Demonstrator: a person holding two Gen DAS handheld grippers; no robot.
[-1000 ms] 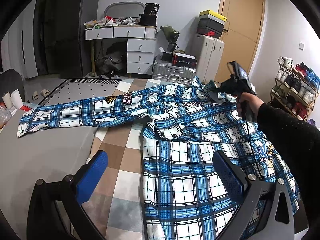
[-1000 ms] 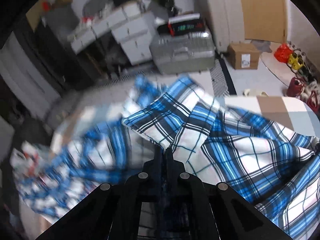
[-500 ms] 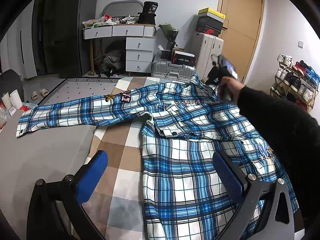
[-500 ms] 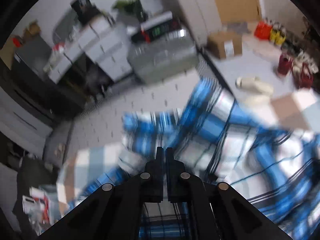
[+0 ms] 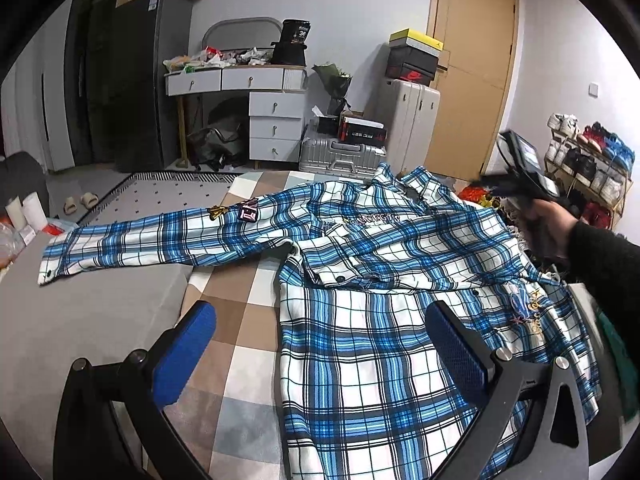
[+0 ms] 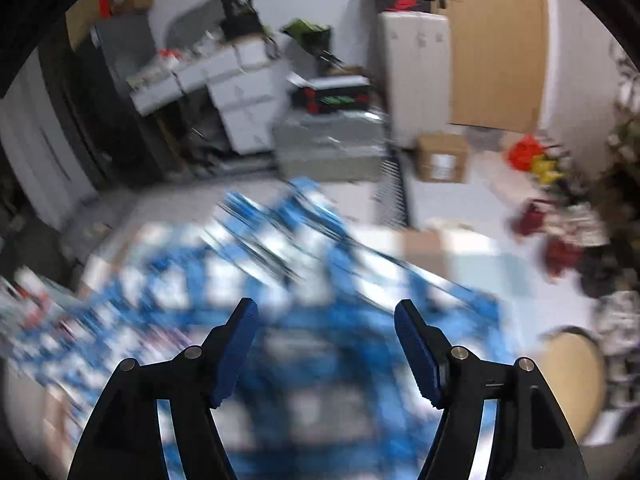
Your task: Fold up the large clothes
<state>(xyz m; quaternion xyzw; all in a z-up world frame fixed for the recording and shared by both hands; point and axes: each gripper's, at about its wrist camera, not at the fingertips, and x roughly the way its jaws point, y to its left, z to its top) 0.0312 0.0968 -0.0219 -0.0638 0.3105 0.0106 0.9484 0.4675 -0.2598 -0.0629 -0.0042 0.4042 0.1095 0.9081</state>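
Plaid shirt (image 5: 360, 280) lying spread on bed (image 5: 120, 312), right sleeve now folded across chest; we are opening right gripper (image 6: 324, 344), cloth released since a second ago, nothing between jaws; left gripper (image 5: 320, 356) hovering wide, unchanged

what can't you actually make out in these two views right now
- Right wrist view: the plaid shirt is smeared by motion blur, so its folds and edges under the opening right gripper, which holds nothing, are unreadable.
- Left wrist view: the shirt's hem is cut off by the bottom edge and the left gripper.
- Left wrist view: the chest embroidery is too small to read.
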